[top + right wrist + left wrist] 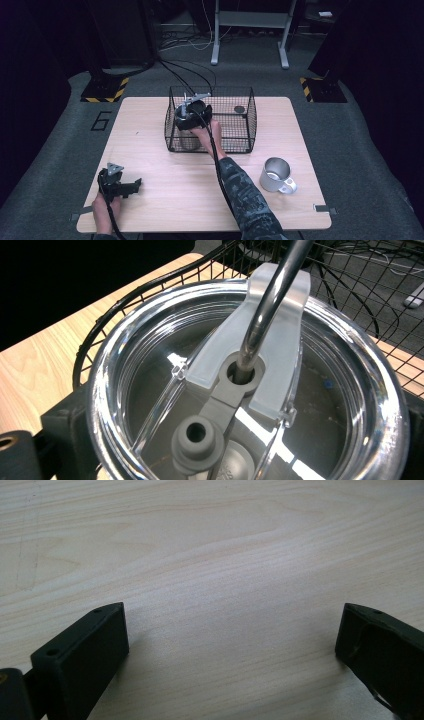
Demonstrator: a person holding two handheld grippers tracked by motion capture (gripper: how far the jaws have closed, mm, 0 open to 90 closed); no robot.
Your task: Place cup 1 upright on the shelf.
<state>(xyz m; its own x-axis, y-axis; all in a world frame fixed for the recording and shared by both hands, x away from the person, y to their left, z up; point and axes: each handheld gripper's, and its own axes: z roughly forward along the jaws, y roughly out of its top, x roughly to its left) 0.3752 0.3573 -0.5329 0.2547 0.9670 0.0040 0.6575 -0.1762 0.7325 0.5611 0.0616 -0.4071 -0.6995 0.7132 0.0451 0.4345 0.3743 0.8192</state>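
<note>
High view, one basket [248,121], one mug [275,174]

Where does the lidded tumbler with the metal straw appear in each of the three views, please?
High view: the tumbler stands in the wire basket's left end, under the right gripper.
Left gripper view: bare wooden table between open jaws.
Right gripper view: its clear lid and straw, close up.
Shared landmark: the table.

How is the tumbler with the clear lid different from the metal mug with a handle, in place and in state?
The steel tumbler with the clear lid and metal straw stands inside the black wire basket, while the silver metal mug stands outside it on the wooden table. The tumbler is lidded; the mug is open. The right gripper is at the tumbler; nothing touches the mug. Both stand upright.
</note>
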